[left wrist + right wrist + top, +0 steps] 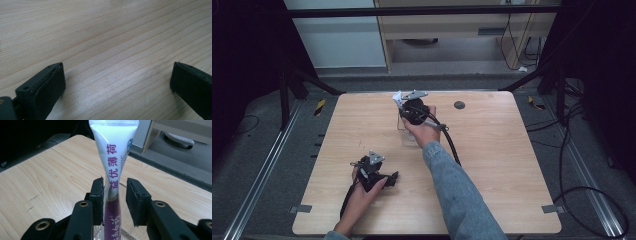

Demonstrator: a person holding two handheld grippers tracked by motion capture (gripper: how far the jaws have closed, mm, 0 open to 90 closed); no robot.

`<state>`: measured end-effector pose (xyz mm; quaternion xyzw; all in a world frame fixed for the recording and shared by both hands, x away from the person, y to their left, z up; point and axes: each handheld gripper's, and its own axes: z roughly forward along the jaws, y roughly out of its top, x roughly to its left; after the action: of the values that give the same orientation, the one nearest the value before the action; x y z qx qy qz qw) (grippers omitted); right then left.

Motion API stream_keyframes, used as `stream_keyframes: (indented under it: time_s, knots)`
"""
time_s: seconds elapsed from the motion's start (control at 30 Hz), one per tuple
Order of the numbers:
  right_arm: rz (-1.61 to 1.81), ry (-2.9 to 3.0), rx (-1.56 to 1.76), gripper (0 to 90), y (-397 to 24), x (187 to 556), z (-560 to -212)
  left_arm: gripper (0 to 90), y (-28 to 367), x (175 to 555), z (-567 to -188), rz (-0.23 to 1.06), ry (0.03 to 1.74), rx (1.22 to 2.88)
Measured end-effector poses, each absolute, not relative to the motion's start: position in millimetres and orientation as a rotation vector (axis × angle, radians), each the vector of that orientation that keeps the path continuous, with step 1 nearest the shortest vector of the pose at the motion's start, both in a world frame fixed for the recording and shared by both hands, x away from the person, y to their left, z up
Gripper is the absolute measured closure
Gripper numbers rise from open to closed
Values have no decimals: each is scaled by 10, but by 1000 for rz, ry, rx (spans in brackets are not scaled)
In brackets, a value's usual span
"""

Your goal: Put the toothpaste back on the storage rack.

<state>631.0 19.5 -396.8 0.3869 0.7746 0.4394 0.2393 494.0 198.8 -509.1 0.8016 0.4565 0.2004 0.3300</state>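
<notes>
A white tube with purple lettering and a purple lower part stands upright in a clear glass on the wooden table. My right gripper straddles the tube's narrow middle; a gap shows between the tube and the right pad, and the left pad sits just beside it, so the jaws are open. In the high view the right gripper is at the table's far middle, with the tube's white end beside it. My left gripper rests low over bare wood, jaws wide open and holding nothing, near the front left.
A small dark round disc lies on the table to the right of the right gripper. Black frame struts stand at the far corners. Cables run over the floor to the right, and a pale cabinet stands beyond the table.
</notes>
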Motion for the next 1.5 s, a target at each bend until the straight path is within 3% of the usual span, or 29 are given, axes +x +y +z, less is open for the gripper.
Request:
stream_keyframes:
  time_s: [0.63, 1.5]
  knots:
    - [1237, 2073, 1075, 408, 78, 6214, -3887, 0, 1988, 4940, -5091, 524, 1195, 2096]
    - [1325, 2054, 1054, 234, -293, 5935, -3767, 0, 1986, 4938, -5091, 524, 1197, 2095]
